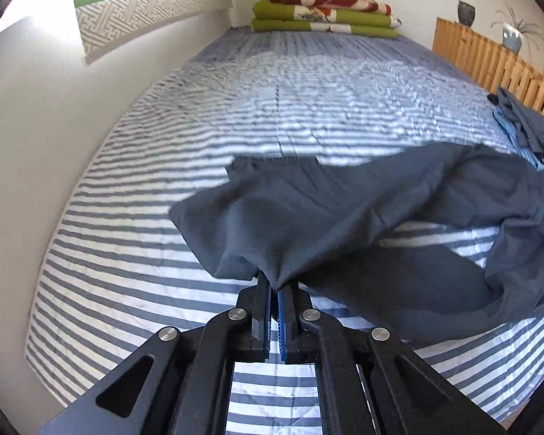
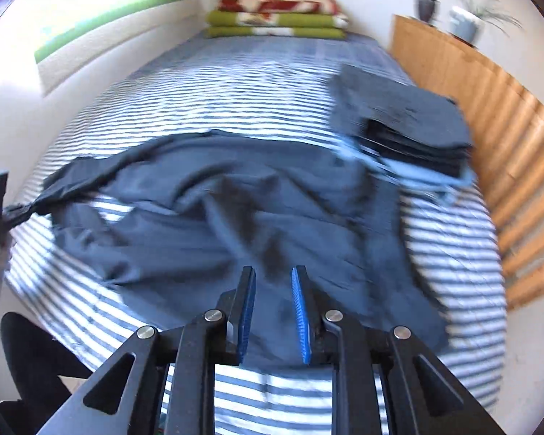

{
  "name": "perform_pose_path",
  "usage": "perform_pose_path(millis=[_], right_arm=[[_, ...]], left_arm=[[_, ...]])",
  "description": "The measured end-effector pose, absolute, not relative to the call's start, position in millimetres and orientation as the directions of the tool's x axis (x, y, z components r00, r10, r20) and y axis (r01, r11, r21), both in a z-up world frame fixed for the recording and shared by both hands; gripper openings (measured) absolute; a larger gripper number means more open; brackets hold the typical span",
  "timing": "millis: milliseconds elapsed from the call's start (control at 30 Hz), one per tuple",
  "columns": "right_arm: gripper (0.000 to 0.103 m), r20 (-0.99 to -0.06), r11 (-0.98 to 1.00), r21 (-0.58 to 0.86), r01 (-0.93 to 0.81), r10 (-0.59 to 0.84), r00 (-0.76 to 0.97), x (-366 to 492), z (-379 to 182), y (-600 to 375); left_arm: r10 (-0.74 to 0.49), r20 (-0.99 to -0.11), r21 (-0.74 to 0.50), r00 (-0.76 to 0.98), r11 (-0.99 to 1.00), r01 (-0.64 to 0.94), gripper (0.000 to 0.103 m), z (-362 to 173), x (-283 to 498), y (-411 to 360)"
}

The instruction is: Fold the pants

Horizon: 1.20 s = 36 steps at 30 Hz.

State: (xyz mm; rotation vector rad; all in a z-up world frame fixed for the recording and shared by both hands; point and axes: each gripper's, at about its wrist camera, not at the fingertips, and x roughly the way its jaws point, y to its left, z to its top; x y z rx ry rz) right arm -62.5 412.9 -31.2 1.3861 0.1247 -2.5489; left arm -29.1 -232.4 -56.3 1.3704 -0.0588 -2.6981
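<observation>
Dark blue pants [image 1: 362,217] lie crumpled across the striped bed [image 1: 163,235]. My left gripper [image 1: 274,284] is shut on an edge of the pants, and the cloth rises from the bed toward its fingers. In the right wrist view the pants [image 2: 217,217] spread over the middle of the bed, and the left gripper [image 2: 14,214] shows at the far left pulling the cloth taut. My right gripper [image 2: 272,272] hangs open just above the near part of the pants, with nothing between its blue pads [image 2: 301,311].
A pile of folded clothes [image 2: 409,127] sits on the bed's right side beside a wooden slat rail [image 2: 507,152]. Folded green and red blankets [image 1: 322,14] lie at the far end. A white wall [image 1: 36,145] runs along the left. Plant pots [image 2: 464,21] stand on the rail.
</observation>
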Motion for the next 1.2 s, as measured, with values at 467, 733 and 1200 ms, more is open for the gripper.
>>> perform_pose_path(millis=[467, 733, 1200], right_arm=[[0.019, -0.867, -0.870, 0.046, 0.490, -0.279, -0.414, -121, -99, 206], [0.019, -0.885, -0.878, 0.166, 0.449, -0.333, -0.325, -140, -131, 213], [0.045, -0.869, -0.722, 0.217, 0.658, -0.449, -0.207, -108, -140, 128]], left_arm=[[-0.267, -0.720, 0.271, -0.641, -0.958, 0.096, 0.018, 47, -129, -259], [-0.276, -0.815, 0.146, -0.509, -0.948, 0.282, 0.055, -34, -170, -326], [-0.351, -0.868, 0.278, -0.351, -0.930, 0.242, 0.053, -156, -176, -310]])
